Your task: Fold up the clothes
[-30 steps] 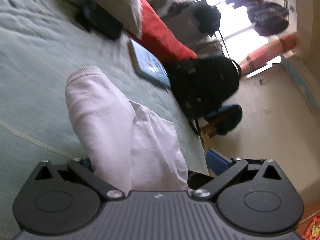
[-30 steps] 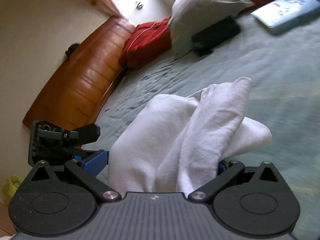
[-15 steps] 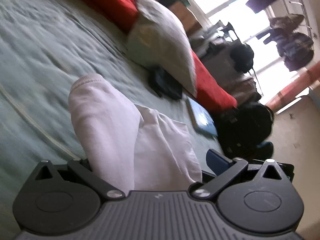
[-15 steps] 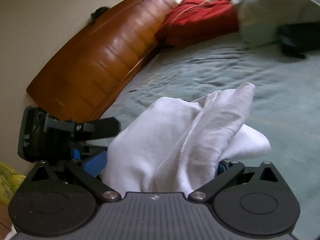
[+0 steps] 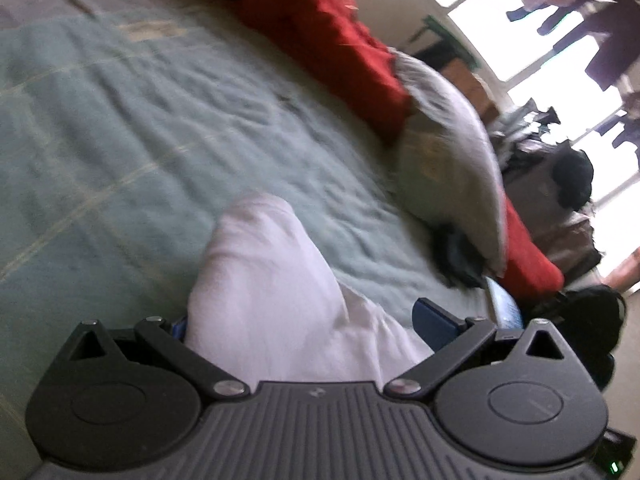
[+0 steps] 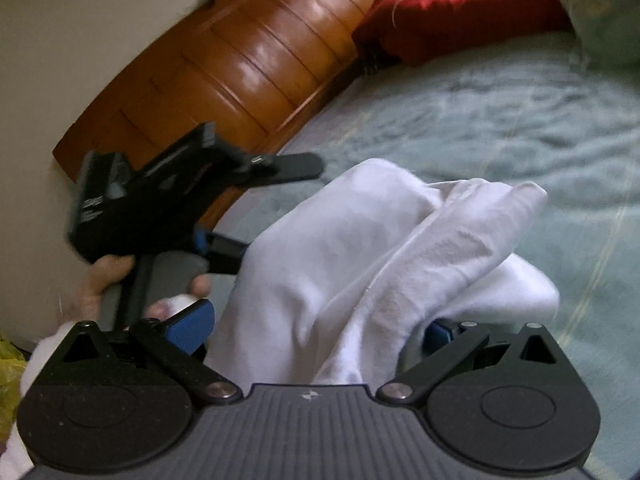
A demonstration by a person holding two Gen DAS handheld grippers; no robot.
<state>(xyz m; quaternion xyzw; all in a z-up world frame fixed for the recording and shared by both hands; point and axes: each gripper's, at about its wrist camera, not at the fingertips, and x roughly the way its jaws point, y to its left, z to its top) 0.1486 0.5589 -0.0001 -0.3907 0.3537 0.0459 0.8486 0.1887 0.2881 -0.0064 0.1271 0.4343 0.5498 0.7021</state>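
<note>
Bunched white cotton garment (image 6: 360, 264) is covering both claws' fingertips; dark object (image 5: 456, 256) under grey pillow (image 5: 452, 168) is blurring beyond recognition.

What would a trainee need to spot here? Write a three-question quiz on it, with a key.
1. True or false: the white garment lies flat on the green bedspread.
2. What does the right gripper hold? A) white garment B) red cushion C) nothing
3. Fill in: beside the grey pillow lies a ___ cushion.

Key: 1 false, both the left gripper and the right gripper hold it bunched; 2 A; 3 red.
</note>
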